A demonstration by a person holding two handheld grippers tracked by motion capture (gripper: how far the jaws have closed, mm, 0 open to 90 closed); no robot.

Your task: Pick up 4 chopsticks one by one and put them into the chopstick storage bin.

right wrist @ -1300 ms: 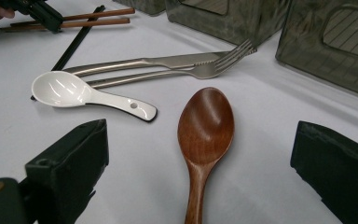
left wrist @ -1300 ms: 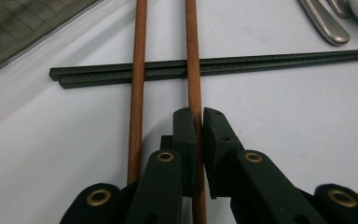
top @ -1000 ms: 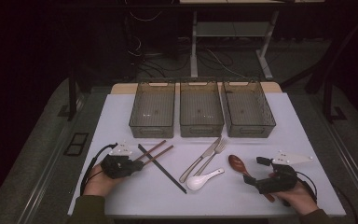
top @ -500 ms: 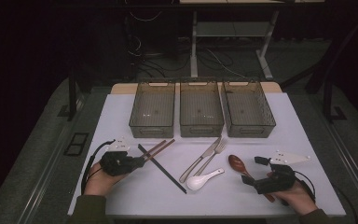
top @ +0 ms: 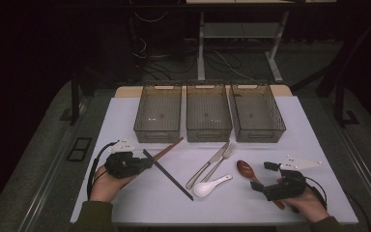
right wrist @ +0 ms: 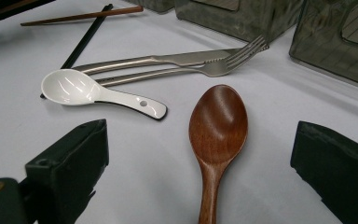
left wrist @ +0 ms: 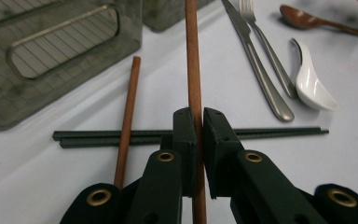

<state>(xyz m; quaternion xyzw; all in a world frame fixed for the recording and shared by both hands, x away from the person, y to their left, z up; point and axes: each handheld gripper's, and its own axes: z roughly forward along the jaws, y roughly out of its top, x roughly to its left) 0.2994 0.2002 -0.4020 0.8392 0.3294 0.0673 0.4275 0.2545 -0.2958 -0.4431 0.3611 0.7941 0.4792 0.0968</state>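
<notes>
1. The step in hand seems to be the pick-up of a brown chopstick (left wrist: 193,70): the left gripper (left wrist: 199,135) has its jaws closed tight on it, close to the near end of the stick.
2. This chopstick lies in front of the left bin (top: 158,116), and it points toward the front wall of that bin. A second brown chopstick (left wrist: 127,116) lies just beside it, and both cross over the black chopsticks (left wrist: 121,136).
3. The next move, as I judge, calls for a lift without dragging the second stick, then a carry to a bin.
4. The right gripper (right wrist: 200,158) is wide open, and the wooden spoon (right wrist: 216,135) lies between its jaws, untouched. The white spoon (right wrist: 93,93), knife (right wrist: 168,59) and fork (right wrist: 205,69) lie further on, toward the bins.
</notes>
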